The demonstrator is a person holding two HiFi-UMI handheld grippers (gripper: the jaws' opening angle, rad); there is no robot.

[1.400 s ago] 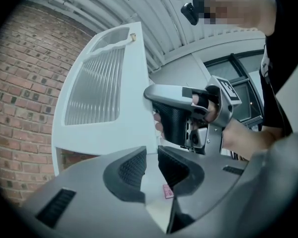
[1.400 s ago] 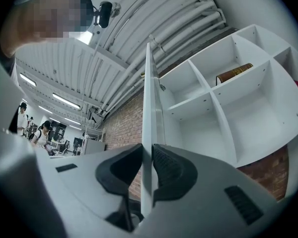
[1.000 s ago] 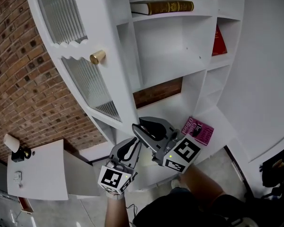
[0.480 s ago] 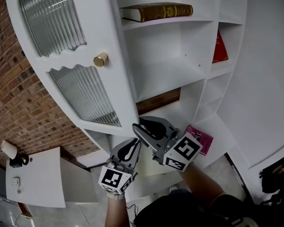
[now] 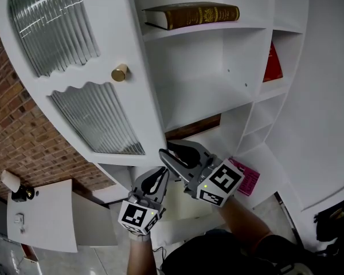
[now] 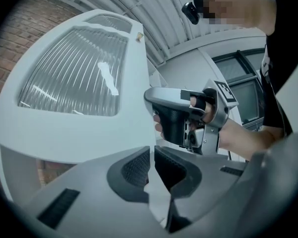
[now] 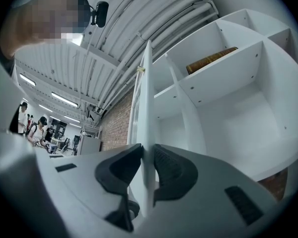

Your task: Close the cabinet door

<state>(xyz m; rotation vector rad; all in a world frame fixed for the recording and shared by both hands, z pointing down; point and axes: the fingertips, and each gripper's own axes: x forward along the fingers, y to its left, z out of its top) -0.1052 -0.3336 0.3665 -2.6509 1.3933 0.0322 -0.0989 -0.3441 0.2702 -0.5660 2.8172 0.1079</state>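
Note:
The white cabinet door (image 5: 74,73) has ribbed glass panes and a brass knob (image 5: 119,72), and it stands swung out from the open shelves. My right gripper (image 5: 167,150) is at its lower edge. In the right gripper view the door's thin edge (image 7: 148,93) runs up between the pads of the right gripper (image 7: 148,152), which touch it on both sides. Its jaws have just been opening slightly. My left gripper (image 5: 162,174) hangs just below and left of it. Seen in its own view, the left gripper (image 6: 152,152) is shut and holds nothing, facing the door (image 6: 74,78) and the right gripper (image 6: 181,113).
A brown book (image 5: 195,13) lies on the top shelf. A red book (image 5: 273,62) stands in a right compartment and a pink book (image 5: 246,179) lies low on the right. A brick wall (image 5: 23,142) is on the left, with a white side table (image 5: 43,213) below it.
The door has swung along with both grippers. In the head view more of its glass front shows and it covers more of the cabinet's left compartment.

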